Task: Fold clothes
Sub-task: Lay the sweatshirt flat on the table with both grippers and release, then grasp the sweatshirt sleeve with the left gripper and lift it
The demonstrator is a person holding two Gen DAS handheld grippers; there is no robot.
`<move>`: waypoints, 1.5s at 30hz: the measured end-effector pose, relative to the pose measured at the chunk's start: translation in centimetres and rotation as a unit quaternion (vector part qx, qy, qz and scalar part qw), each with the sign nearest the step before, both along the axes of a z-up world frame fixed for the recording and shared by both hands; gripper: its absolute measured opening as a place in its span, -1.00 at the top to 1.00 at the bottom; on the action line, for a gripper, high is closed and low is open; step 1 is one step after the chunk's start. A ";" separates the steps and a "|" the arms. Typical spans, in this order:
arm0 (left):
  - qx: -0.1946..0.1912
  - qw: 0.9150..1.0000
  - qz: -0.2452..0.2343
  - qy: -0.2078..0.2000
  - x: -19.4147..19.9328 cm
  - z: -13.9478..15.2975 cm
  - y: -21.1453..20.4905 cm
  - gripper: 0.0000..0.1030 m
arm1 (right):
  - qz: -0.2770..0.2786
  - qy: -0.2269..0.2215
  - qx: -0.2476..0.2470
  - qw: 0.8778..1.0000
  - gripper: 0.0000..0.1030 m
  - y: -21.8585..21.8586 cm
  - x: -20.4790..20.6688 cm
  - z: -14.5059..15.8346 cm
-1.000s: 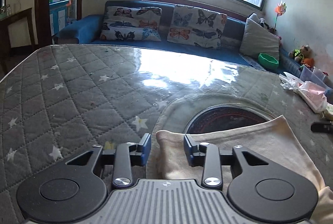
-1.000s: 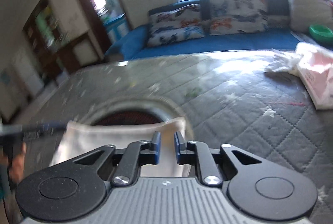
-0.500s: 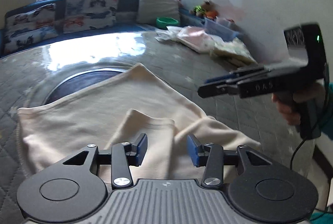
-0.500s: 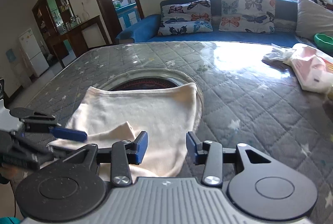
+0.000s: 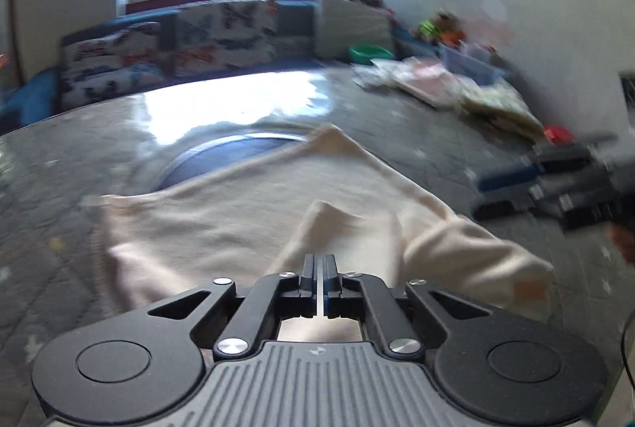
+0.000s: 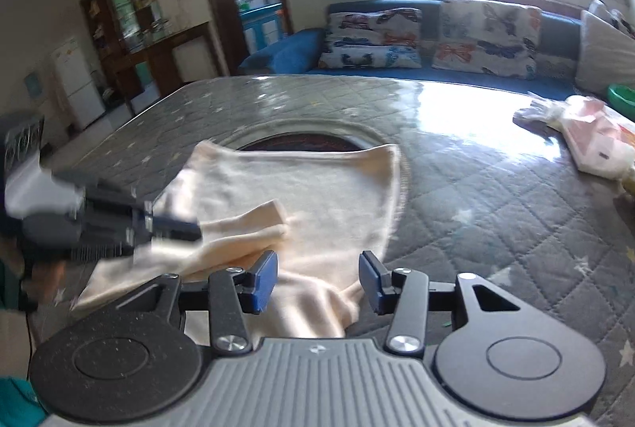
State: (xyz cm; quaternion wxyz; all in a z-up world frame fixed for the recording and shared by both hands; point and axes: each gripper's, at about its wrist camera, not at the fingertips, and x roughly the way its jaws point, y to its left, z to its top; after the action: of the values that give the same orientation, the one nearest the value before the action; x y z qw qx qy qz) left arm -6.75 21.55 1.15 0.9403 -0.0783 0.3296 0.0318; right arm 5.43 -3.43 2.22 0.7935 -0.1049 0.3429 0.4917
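Note:
A cream garment (image 5: pixel 246 212) lies partly folded on the grey quilted table (image 5: pixel 59 189), over a dark round inset. A folded-over sleeve flap (image 5: pixel 341 228) lies on top of it. My left gripper (image 5: pixel 318 268) is shut at the near edge of this flap, seemingly pinching the cloth. In the right wrist view the garment (image 6: pixel 317 189) lies ahead, and the left gripper (image 6: pixel 174 226) shows blurred at the sleeve. My right gripper (image 6: pixel 317 278) is open, its blue pads over the garment's near edge. It also shows blurred in the left wrist view (image 5: pixel 512 189).
A pile of bagged items and clothes (image 5: pixel 444 89) lies on the table's far right, also in the right wrist view (image 6: pixel 587 137). A blue sofa with butterfly cushions (image 6: pixel 428 38) stands beyond the table. A green bowl (image 5: pixel 367 53) sits by the sofa.
My left gripper has closed at the sleeve flap. My right gripper has opened wider and sits low over the garment's near edge. Both views are motion-blurred.

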 end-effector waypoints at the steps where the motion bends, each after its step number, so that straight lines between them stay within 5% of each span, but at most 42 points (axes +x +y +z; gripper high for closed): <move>1: -0.006 1.000 0.025 -0.010 -0.8 0.5 0.9 0.97 | 0.010 -0.004 -0.002 1.000 0.11 0.2 -0.5 0.0; 4: -0.025 0.995 0.089 -0.040 -3.9 1.7 3.5 0.97 | 0.075 -0.020 -0.011 0.997 0.11 1.4 -3.3 0.0; 10: -0.047 0.994 0.096 -0.038 -6.6 2.0 3.9 0.92 | 0.193 -0.022 -0.024 0.981 0.11 4.1 -8.6 -1.1; 17: -0.056 0.998 0.025 -0.019 -4.5 1.4 0.6 0.45 | 0.211 -0.040 -0.050 0.975 0.17 6.1 -11.1 -2.9; 25: -0.028 0.996 -0.084 0.020 2.5 0.1 -3.8 0.12 | 0.177 -0.037 -0.045 0.983 0.76 5.7 -10.8 -3.3; 32: 0.004 0.991 -0.111 0.073 7.0 -3.0 -5.0 0.20 | 0.165 -0.023 -0.031 0.986 0.84 4.9 -10.5 -3.5; 36: 0.018 0.991 -0.113 0.075 6.9 -3.6 -4.0 0.78 | 0.162 -0.018 -0.026 0.986 0.84 4.7 -10.3 -3.5; 45: -0.018 1.000 0.019 -0.009 1.3 0.8 1.9 0.91 | 0.160 -0.030 -0.021 0.986 0.82 4.6 -10.5 -3.4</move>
State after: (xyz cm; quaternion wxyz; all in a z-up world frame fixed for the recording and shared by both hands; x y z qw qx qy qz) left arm -5.48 23.42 1.93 0.9408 -0.1015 0.3205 0.0430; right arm -5.07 1.16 -1.22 0.7119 -0.1901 0.3083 0.6017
